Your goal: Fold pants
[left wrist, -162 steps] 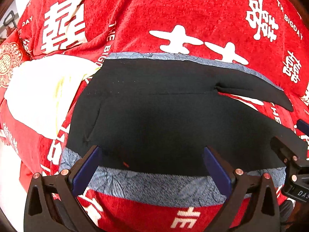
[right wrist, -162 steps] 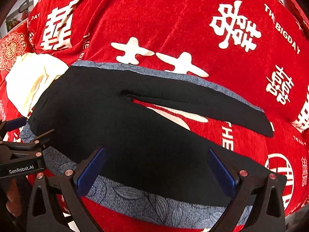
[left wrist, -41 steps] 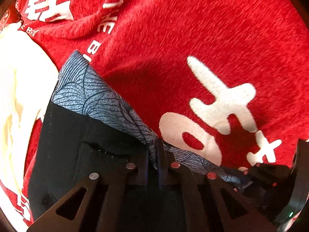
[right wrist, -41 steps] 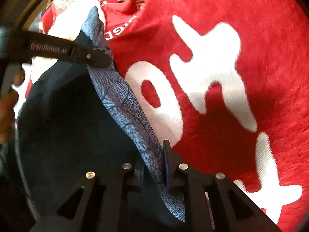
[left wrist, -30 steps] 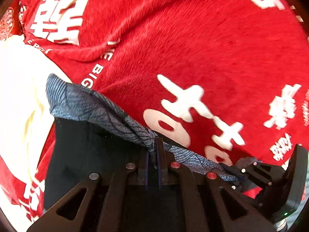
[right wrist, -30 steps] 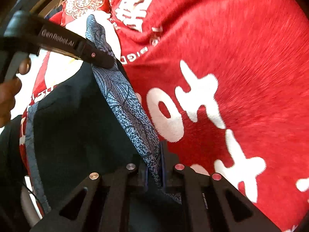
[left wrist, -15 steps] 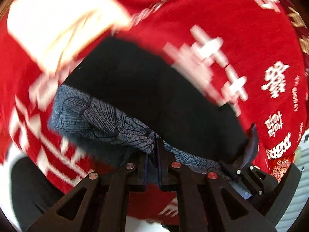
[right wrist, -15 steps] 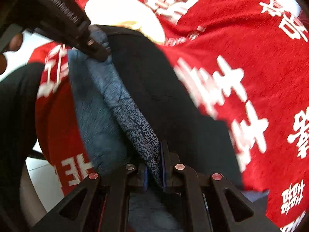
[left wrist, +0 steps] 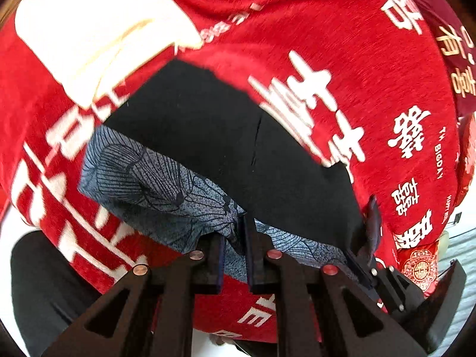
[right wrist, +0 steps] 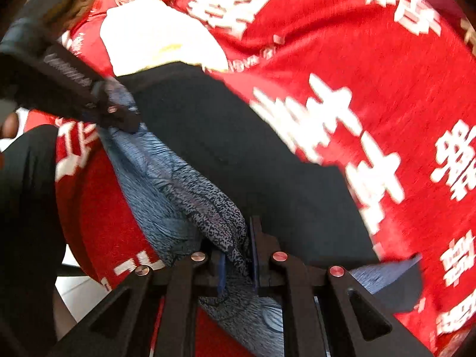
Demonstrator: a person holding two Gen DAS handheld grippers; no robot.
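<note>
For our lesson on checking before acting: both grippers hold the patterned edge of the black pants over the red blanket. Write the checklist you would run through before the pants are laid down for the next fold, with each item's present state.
1. left gripper shut on the patterned blue band: ok.
2. right gripper shut on the same band: ok.
3. Band taut between the two grips: not ok, it sags and bunches.
4. Black pants lying smooth on the red blanket: ok where visible, only one crease.
5. White cloth apart from the pants: cannot tell, their edges meet in the right wrist view.
6. Fold edges aligned: cannot tell, the lower layer is hidden.
</note>
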